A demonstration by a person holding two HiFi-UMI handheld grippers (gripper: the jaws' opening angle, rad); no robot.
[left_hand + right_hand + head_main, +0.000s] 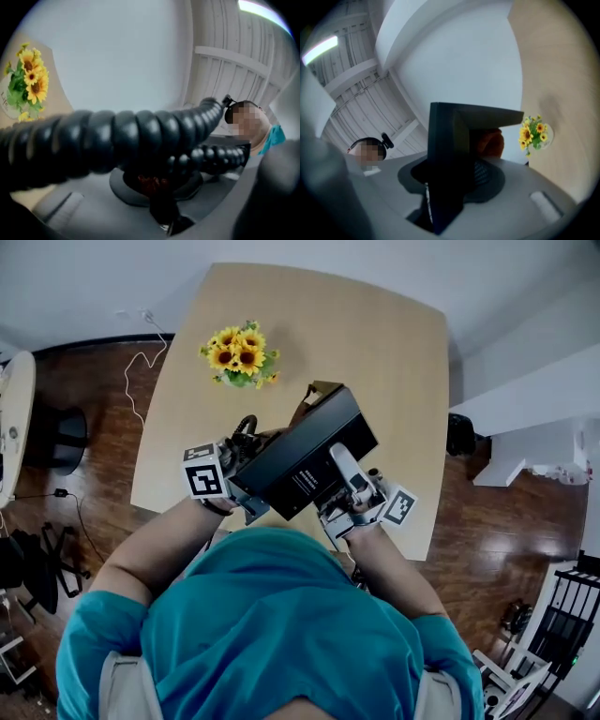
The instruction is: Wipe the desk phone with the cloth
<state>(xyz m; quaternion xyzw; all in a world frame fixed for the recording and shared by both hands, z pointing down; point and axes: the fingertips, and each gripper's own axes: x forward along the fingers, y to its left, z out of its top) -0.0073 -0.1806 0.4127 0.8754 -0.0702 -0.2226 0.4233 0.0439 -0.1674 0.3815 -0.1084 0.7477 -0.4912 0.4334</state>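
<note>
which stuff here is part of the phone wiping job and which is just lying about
Job: desk phone, its coiled cord, brown cloth.
Lying about: sunflowers on the table, black stool on the floor.

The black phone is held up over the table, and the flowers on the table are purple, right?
Not quite. The flowers are yellow sunflowers, not purple, as the head view shows. The rest is right: the black phone is held up over the table.
</note>
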